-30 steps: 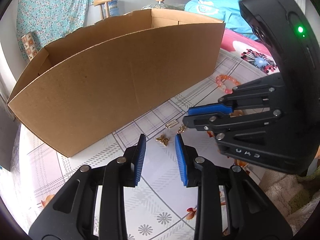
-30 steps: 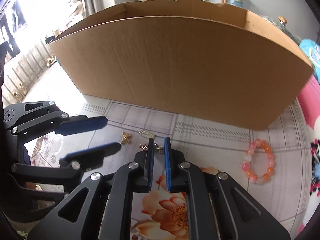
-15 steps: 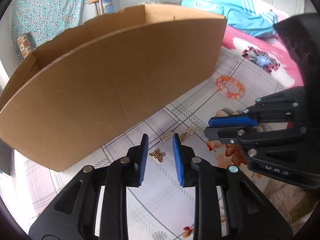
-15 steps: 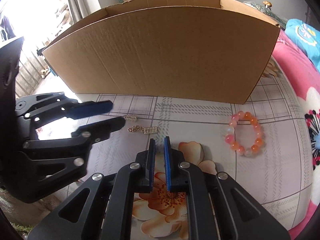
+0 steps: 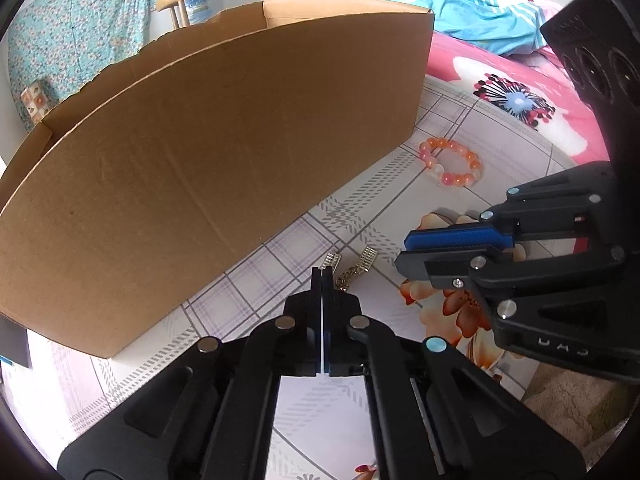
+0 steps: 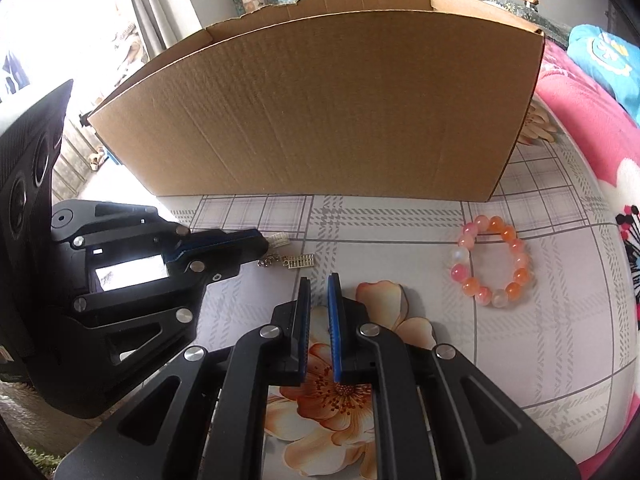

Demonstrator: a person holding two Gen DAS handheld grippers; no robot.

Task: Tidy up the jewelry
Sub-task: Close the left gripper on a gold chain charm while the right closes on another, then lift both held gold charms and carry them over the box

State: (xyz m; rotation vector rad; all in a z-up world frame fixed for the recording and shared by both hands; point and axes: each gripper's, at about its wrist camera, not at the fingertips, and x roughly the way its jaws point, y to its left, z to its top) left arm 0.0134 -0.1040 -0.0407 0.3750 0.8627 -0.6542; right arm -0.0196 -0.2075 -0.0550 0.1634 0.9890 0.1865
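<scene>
A: Left wrist view? — The left gripper [image 5: 322, 276] is clenched tight, tips just in front of the cardboard box [image 5: 224, 152]; whether the butterfly charm is pinched there, I cannot tell. The gold earring [image 5: 356, 268] lies slanting toward the box. Reversed letters on the right gripper [image 5: 404, 252] are unreadable.

B: Right wrist view? — The right gripper [image 6: 319, 284] is nearly closed, gripping nothing. The earring [image 6: 294, 261] runs parallel to the box [image 6: 320, 108]; the bead bracelet [image 6: 491, 261] lies near its right corner.

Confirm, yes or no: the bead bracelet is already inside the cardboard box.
No: the bead bracelet lies on the tablecloth in front of the cardboard box.
</scene>
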